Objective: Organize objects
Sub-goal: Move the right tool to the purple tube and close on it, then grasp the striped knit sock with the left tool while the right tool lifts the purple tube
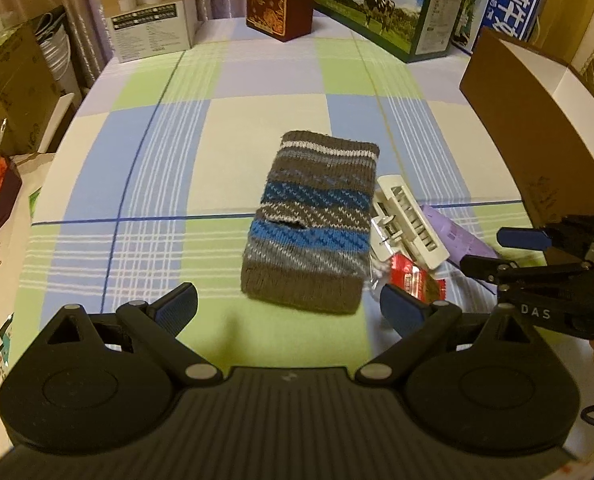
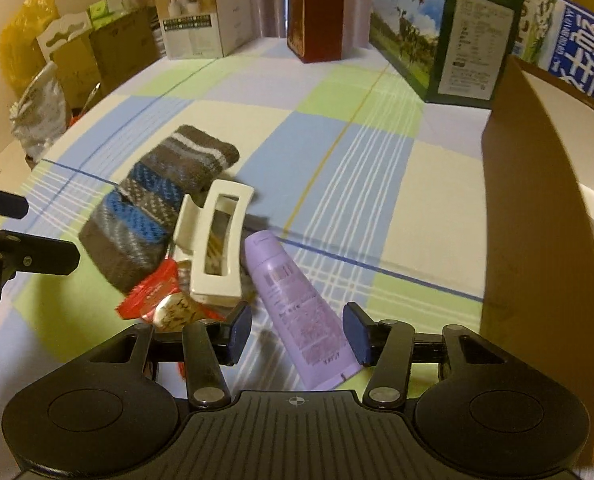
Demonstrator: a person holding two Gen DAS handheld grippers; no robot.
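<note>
Checked cloth in pale green, blue and cream covers the table (image 1: 257,92) I am working at. Nothing looks sorted yet, as far as I can judge: every loose item lies in one small cluster on the cloth.

From my left tongs (image 1: 289,304), the knitted sleeve (image 1: 313,224), brown with blue and white stripes, lies flat at twelve o'clock, just ahead of the tips. My left tongs stand wide apart and hold nothing.

At two o'clock from the sleeve, touching its edge, lies a white hair claw clip (image 1: 409,224). A red snack packet (image 2: 153,296) is tucked under the clip's near end, next to a small foil-wrapped sweet (image 2: 175,312).

From my right tongs (image 2: 297,332), a lilac tube (image 2: 297,300) runs from eleven o'clock down to five o'clock, with its flat crimped end between my two blue pads. The pads sit either side of it, but I see a gap on each side, so I read them as part-open and not yet gripping.

A brown cardboard box (image 2: 537,200) stands at two o'clock from my right tongs, well apart from the cluster. It seems the likely place for things to go; I cannot see inside it. All the moving appears still to do.
</note>
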